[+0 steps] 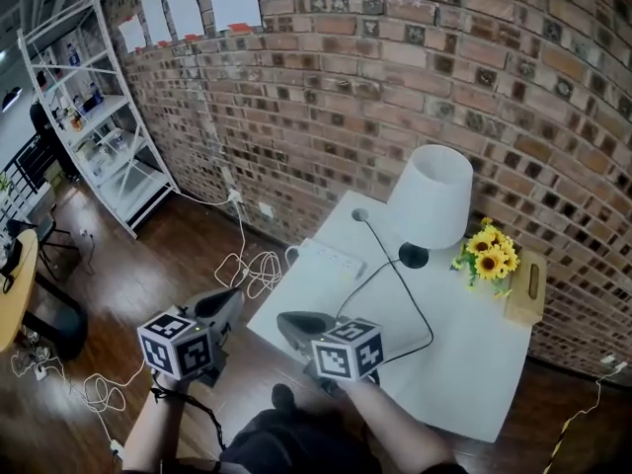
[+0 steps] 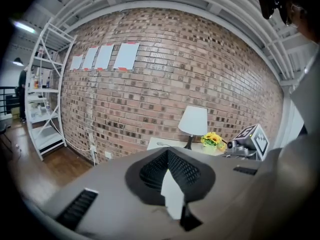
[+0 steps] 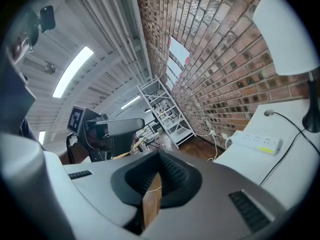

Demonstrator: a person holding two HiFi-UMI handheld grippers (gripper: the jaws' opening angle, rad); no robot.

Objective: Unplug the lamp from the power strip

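A lamp with a white shade point(image 1: 430, 196) and a black base point(image 1: 413, 256) stands at the back of a white table point(image 1: 464, 363). Its black cord point(image 1: 420, 309) loops over the tabletop. A white power strip point(image 1: 331, 260) lies near the table's left edge, also in the right gripper view point(image 3: 257, 143). Behind it a small grey cord end point(image 1: 359, 215) rests on the table. My left gripper point(image 1: 229, 304) hovers shut and empty over the floor, left of the table. My right gripper point(image 1: 296, 322) is shut and empty above the table's near left corner, short of the strip.
Sunflowers point(image 1: 489, 253) and a wooden box point(image 1: 526, 286) sit right of the lamp against the brick wall. White cables point(image 1: 247, 265) trail from a wall socket across the wood floor. A white shelf rack point(image 1: 99, 117) stands far left, with a yellow round table point(image 1: 15, 294) at the left edge.
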